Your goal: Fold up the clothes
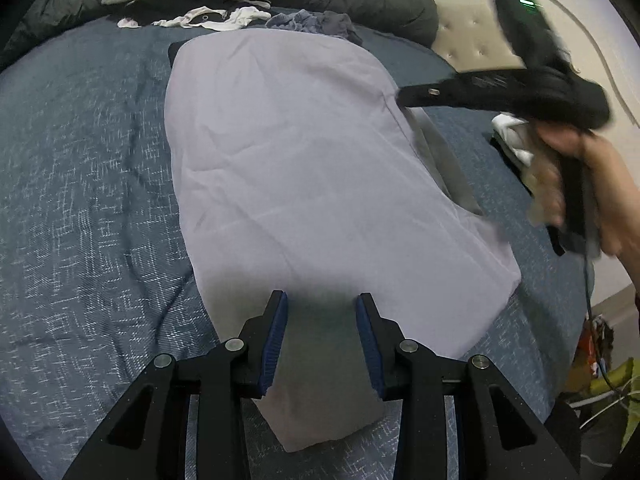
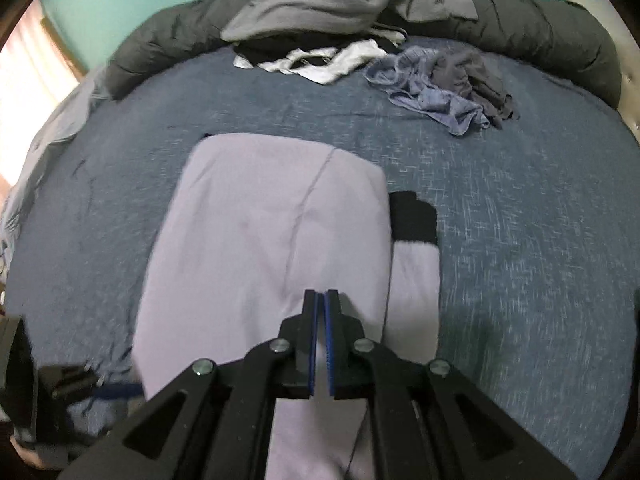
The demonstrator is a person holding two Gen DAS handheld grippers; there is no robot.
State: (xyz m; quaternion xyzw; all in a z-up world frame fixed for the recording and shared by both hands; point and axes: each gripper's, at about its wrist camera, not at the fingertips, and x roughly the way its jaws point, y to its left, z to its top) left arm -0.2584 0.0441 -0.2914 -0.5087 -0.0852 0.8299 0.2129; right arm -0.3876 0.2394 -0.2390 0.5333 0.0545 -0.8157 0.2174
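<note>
A lavender garment [image 1: 304,184] lies spread flat on the blue bedspread [image 1: 80,200]. It also shows in the right wrist view [image 2: 256,240], with a black-cuffed sleeve [image 2: 414,216] sticking out at its right side. My left gripper [image 1: 322,300] is open and empty, low over the garment's near end. My right gripper [image 2: 321,298] is shut over the garment, and I cannot tell whether cloth is pinched between its pads. In the left wrist view it [image 1: 404,98] appears blurred at the garment's right edge.
A pile of unfolded clothes lies at the far side: a grey garment [image 2: 320,4], a white one [image 2: 336,60], a blue-grey heap [image 2: 440,84]. A dark rolled duvet [image 2: 540,28] lines the back. Folded items [image 1: 516,140] sit at the right.
</note>
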